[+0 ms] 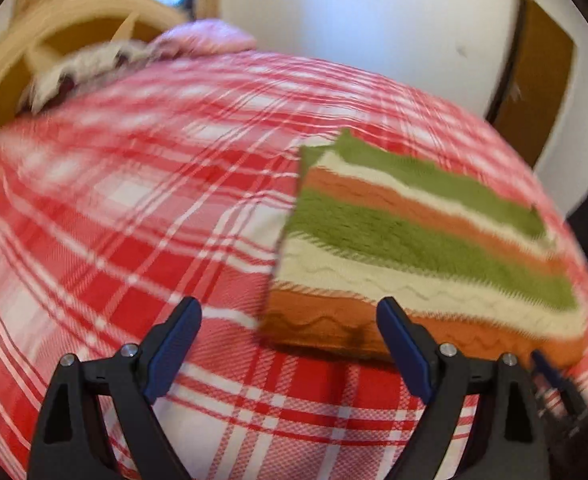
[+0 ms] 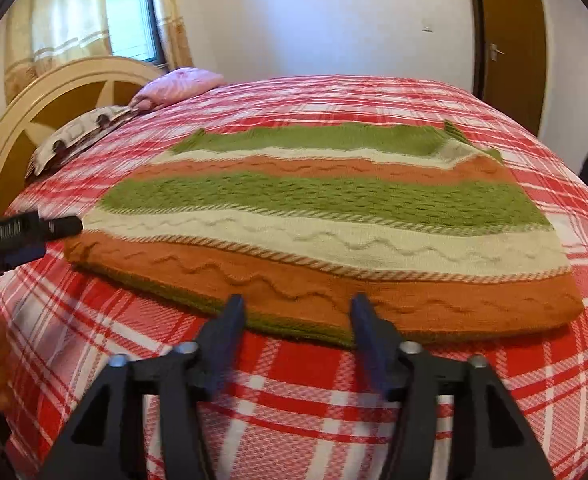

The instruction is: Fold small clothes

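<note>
The sweater lies folded flat on the bed, probably just released. Left gripper wide and empty; right gripper open, holding nothing.

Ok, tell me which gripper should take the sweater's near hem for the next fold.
Right. The right gripper is open, its tips at the striped sweater's near hem, mid-length. The left gripper is open at the sweater's end corner, mostly over the plaid bedspread.

White lettering on black gripper body, too blurred to read.
</note>
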